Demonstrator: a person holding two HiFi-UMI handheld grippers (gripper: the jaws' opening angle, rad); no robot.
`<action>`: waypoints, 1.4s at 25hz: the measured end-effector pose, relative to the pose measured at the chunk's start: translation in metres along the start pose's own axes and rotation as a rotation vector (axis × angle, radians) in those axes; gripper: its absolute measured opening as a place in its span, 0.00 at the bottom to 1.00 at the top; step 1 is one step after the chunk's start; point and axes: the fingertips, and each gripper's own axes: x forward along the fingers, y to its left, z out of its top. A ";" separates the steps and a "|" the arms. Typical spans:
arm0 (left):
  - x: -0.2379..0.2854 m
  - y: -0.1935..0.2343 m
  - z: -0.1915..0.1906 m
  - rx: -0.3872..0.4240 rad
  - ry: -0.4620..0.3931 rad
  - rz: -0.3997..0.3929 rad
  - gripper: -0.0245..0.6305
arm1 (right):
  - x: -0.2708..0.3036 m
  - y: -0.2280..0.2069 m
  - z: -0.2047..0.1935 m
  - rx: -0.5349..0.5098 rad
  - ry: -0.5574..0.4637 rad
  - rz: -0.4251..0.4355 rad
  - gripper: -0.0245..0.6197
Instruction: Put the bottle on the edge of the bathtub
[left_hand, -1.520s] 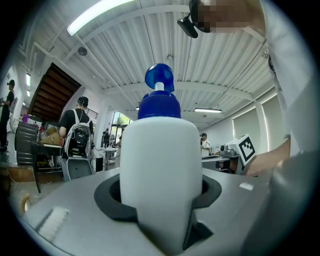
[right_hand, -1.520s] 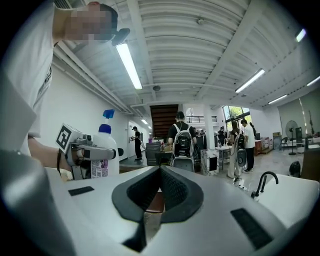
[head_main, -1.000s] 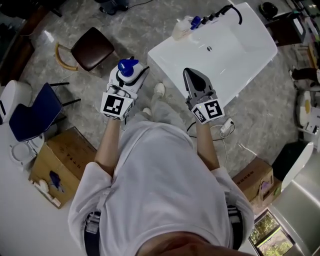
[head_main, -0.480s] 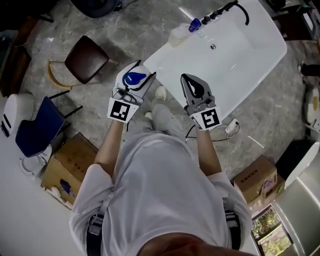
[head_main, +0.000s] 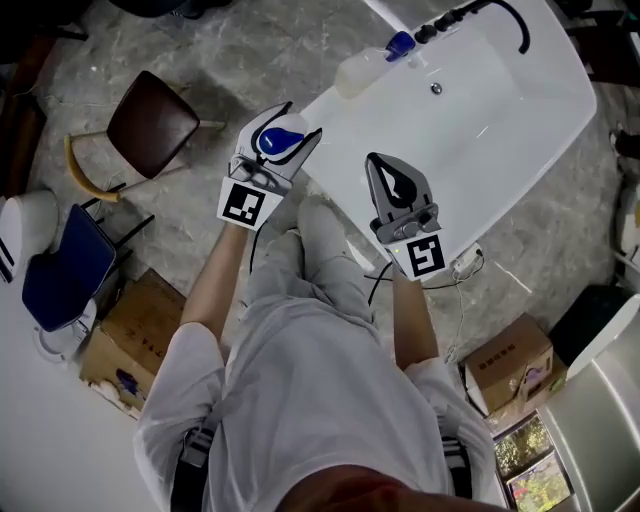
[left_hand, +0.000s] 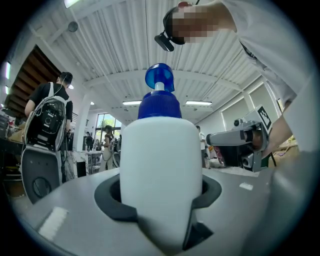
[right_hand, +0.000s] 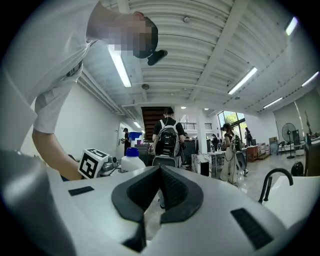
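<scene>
The left gripper (head_main: 283, 140) clamps the bottle (left_hand: 160, 165) upright between its fingers, just short of the bathtub (head_main: 335, 125) edge, apparently ready for placement, while the right gripper (head_main: 388, 172) is closed and empty.

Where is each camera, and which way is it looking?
Head view: on the person's head, facing steeply down at the bathtub; shirt, arms, left gripper, right gripper show.
Left gripper view: rides the left gripper, facing along jaws clamped on the bottle; sleeve shows.
Right gripper view: rides the right gripper, facing along shut, empty jaws; forearm shows.
Shared: all three show the bottle.
</scene>
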 end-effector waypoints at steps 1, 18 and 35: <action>0.005 0.003 -0.013 -0.002 -0.001 0.000 0.41 | 0.002 -0.004 -0.012 0.000 -0.003 0.000 0.04; 0.070 0.010 -0.209 -0.009 0.010 -0.074 0.41 | 0.015 -0.064 -0.172 -0.030 0.013 -0.088 0.04; 0.083 0.006 -0.246 -0.036 -0.010 -0.088 0.41 | 0.000 -0.088 -0.196 -0.044 0.022 -0.154 0.04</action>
